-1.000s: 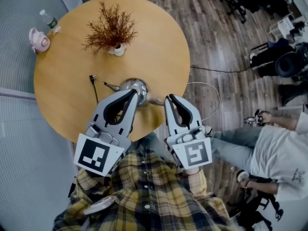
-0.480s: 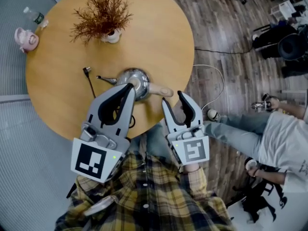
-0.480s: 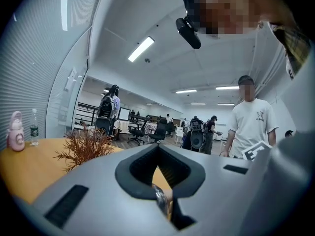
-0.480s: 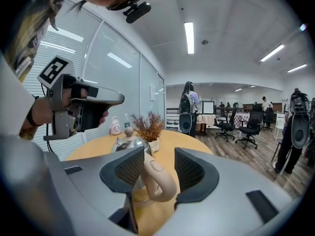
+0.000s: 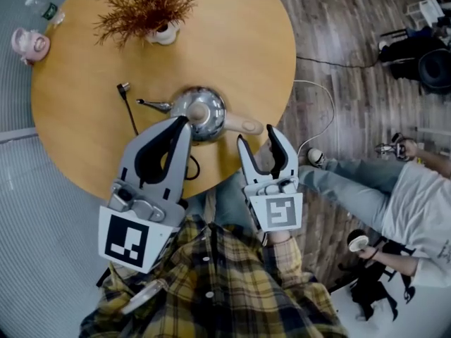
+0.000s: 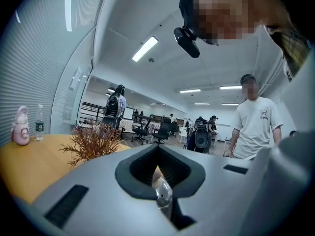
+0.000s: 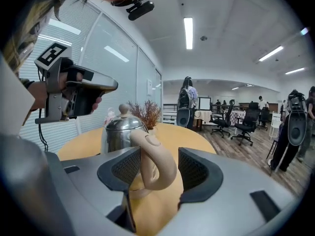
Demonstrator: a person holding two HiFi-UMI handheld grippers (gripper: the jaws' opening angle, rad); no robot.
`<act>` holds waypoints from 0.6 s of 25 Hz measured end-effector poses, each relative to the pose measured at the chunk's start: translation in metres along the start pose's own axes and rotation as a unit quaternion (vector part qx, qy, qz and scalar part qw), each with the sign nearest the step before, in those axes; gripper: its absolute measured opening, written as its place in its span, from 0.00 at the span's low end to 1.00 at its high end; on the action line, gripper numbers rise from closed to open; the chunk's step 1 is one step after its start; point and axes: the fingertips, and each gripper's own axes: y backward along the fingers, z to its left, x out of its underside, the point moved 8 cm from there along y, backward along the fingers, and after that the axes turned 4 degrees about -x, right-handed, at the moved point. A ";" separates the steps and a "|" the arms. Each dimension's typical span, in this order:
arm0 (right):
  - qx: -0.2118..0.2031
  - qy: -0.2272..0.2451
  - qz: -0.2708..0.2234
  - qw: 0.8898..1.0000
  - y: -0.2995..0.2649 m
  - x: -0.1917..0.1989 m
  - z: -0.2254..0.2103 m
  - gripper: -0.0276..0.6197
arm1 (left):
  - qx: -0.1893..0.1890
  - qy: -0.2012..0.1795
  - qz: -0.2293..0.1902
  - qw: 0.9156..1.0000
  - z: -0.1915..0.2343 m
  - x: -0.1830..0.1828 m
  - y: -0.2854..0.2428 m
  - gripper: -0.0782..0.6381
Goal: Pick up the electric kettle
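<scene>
Two grippers sit on the person's side of the kettle (image 5: 213,101). The right gripper (image 5: 258,138) has its jaws spread wide, and they have just been opening. The kettle's tan handle (image 7: 156,163) stands between them, close against one pad, though contact is not certain, with a clear gap to the other. The left gripper (image 5: 179,123) has its jaws pressed together at the tips with nothing pinched. A sliver of the kettle's steel body shows through the opening behind the tips. In the head view these tips lie just beside the kettle body, and I cannot tell whether they touch it. The kettle is steel with a domed lid and stands upright on the round wooden table (image 5: 239,41), near the table edge closest to the person. Its thin spout (image 5: 151,105) points away from the handle. A black cord (image 5: 130,108) lies on the table just beyond the spout tip. A dried plant in a white pot (image 5: 149,5) stands well beyond the kettle. A pink object (image 5: 29,44) and a water bottle (image 5: 41,9) are far out on the spout side. On the kettle's handle side, off the table, a white cable (image 5: 320,101) loops over the plank floor, and a seated person (image 5: 394,196) is further out.
</scene>
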 end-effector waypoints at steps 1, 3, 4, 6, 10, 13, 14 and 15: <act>0.001 0.004 0.000 1.000 -0.002 0.003 -0.001 0.41 | -0.001 0.000 0.001 1.000 0.001 0.001 0.000 0.11; 0.000 0.012 0.009 1.000 -0.008 0.009 -0.002 0.41 | -0.003 -0.001 0.005 1.000 0.003 0.004 0.001 0.11; -0.001 0.017 0.013 1.000 -0.011 0.012 -0.002 0.41 | -0.004 -0.001 0.007 1.000 0.004 0.006 0.002 0.11; 0.001 0.014 0.018 1.000 -0.016 0.018 -0.002 0.41 | -0.004 -0.001 0.009 1.000 0.006 0.008 0.002 0.11; 0.017 0.006 0.013 1.000 -0.024 0.026 -0.005 0.41 | -0.007 -0.003 0.012 1.000 0.010 0.014 0.002 0.11; 0.032 0.003 0.008 0.999 -0.030 0.030 -0.008 0.41 | -0.010 -0.002 0.012 1.000 0.013 0.016 0.000 0.11; 0.037 0.001 0.007 0.999 -0.032 0.031 -0.009 0.41 | -0.010 -0.002 0.012 1.000 0.014 0.017 0.000 0.11; 0.040 0.000 0.007 0.999 -0.034 0.032 -0.011 0.41 | -0.010 -0.002 0.012 1.000 0.014 0.017 -0.001 0.11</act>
